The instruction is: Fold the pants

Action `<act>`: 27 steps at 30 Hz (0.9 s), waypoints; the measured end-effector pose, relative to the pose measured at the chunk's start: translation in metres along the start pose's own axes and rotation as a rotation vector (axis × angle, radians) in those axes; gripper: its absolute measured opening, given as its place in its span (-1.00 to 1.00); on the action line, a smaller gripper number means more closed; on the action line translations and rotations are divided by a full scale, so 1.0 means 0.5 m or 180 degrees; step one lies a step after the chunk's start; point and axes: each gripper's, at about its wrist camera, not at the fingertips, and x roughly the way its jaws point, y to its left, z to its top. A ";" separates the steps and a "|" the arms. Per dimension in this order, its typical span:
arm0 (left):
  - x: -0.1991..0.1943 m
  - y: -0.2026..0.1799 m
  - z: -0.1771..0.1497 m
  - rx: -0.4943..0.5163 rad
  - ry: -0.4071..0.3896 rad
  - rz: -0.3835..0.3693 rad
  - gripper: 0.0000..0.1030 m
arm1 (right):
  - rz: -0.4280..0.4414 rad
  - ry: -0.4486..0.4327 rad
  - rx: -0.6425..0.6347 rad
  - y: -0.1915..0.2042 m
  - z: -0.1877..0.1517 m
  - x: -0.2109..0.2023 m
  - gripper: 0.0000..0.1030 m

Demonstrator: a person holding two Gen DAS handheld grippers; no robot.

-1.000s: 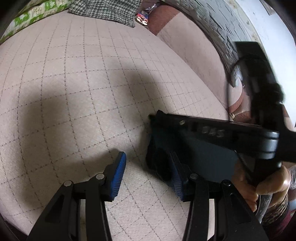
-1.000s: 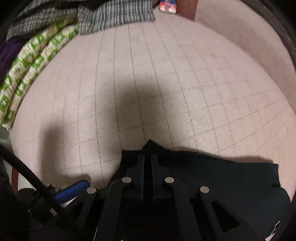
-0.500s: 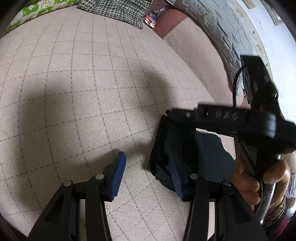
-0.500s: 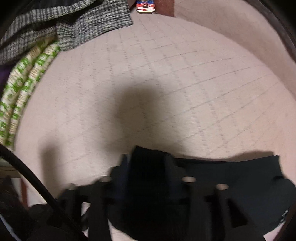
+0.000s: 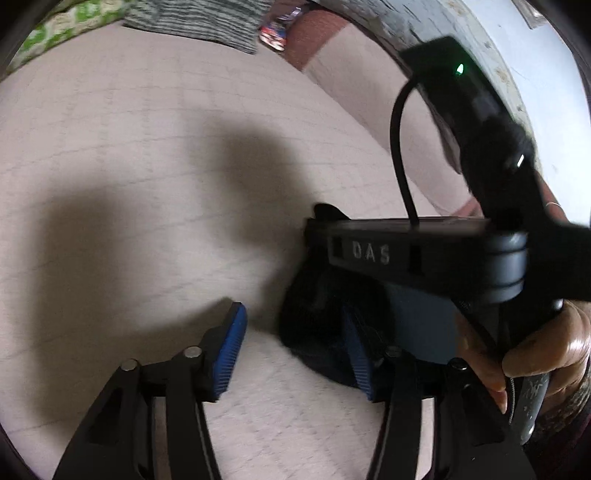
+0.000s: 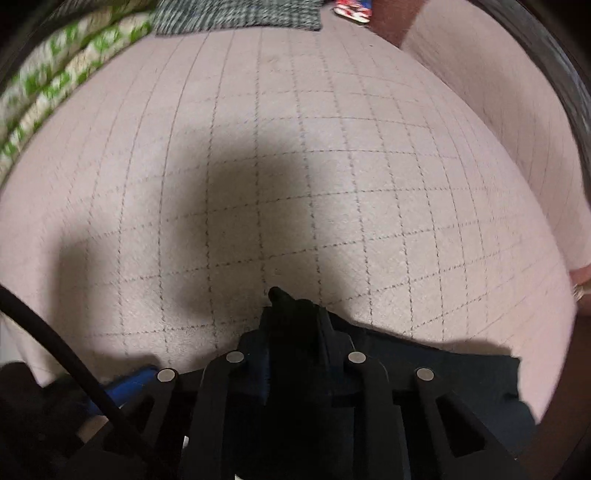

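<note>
The dark navy pants [image 6: 461, 380] lie bunched on the pink checked bed cover [image 6: 295, 147] at the near edge. My right gripper [image 6: 291, 325] is shut on a fold of the pants, with a tuft of cloth poking out past the fingertips. In the left wrist view the right gripper [image 5: 321, 236] crosses from the right, held by a hand [image 5: 546, 350], with the pants [image 5: 317, 317] hanging below it. My left gripper [image 5: 291, 339] is open, blue pads apart; its right pad touches the pants' edge, and nothing is held.
A checked grey cloth [image 6: 240, 14] and a green-patterned white cloth [image 6: 55, 74] lie at the far side of the bed. A red and blue packet [image 5: 275, 31] sits at the far corner. The bed edge drops off on the right [image 6: 517, 129].
The right gripper has stayed shut on the pants and shifted them slightly while lifting; the view moved over the bed. The left gripper stays open beside the pants.
</note>
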 end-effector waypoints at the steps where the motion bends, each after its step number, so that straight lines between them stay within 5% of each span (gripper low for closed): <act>1: 0.009 -0.011 -0.002 0.0054 -0.0021 0.0019 0.17 | 0.0060 -0.0027 0.0051 -0.008 -0.002 -0.001 -0.59; 3: 0.022 -0.032 -0.007 0.0184 -0.0085 0.0131 0.16 | 0.0147 -0.0072 0.0122 -0.017 -0.005 0.000 -0.60; 6: 0.045 -0.057 -0.016 0.0354 0.0038 0.0117 -0.70 | 0.0235 -0.0100 0.0169 -0.048 -0.021 -0.011 -0.60; 17: 0.015 -0.157 -0.034 0.0476 -0.0062 -0.0082 -0.71 | 0.0605 -0.0526 0.0463 -0.246 -0.158 -0.167 -0.62; 27: 0.151 -0.340 -0.073 0.0816 0.0335 -0.0197 -0.70 | 0.0738 -0.0750 0.1255 -0.447 -0.300 -0.144 -0.62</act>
